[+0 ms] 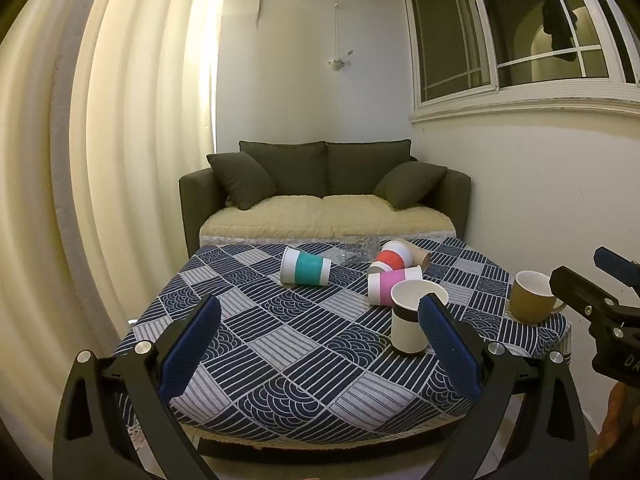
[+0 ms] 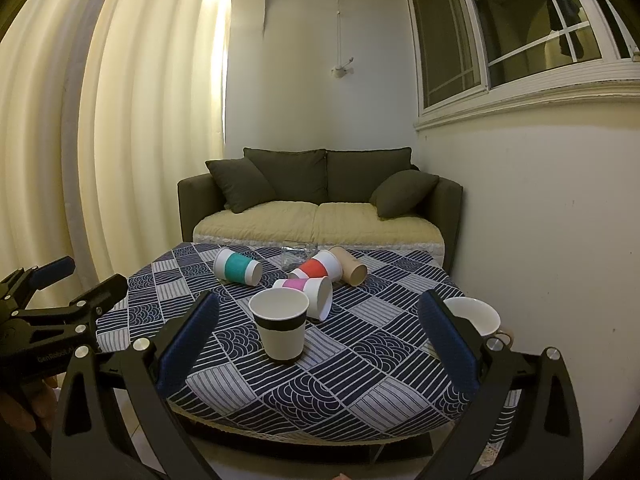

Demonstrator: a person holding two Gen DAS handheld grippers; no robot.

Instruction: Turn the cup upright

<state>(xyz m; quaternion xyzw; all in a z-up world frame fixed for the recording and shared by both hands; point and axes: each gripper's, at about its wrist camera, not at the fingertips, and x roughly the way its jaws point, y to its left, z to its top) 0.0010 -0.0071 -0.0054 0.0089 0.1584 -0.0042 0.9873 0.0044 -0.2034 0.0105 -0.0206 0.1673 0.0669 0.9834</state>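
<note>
A white paper cup with a black band (image 1: 412,320) (image 2: 282,326) stands upright on the patterned tablecloth. Behind it, paper cups lie on their sides: a teal-banded one (image 1: 306,267) (image 2: 237,266), a pink-banded one (image 1: 390,286) (image 2: 310,290), a red-banded one (image 1: 394,258) (image 2: 318,266) and a plain brown one (image 1: 416,254) (image 2: 352,266). My left gripper (image 1: 320,328) is open and empty above the near table edge; it also shows in the right wrist view (image 2: 64,280). My right gripper (image 2: 320,328) is open and empty, the upright cup between and beyond its fingers; it also shows in the left wrist view (image 1: 592,276).
A mustard mug (image 1: 532,296) (image 2: 476,314) stands upright at the table's right edge. A clear glass (image 1: 358,250) (image 2: 298,256) sits at the far edge. The table (image 1: 280,340) is covered in a navy and white cloth. A green sofa (image 1: 324,188) stands behind it.
</note>
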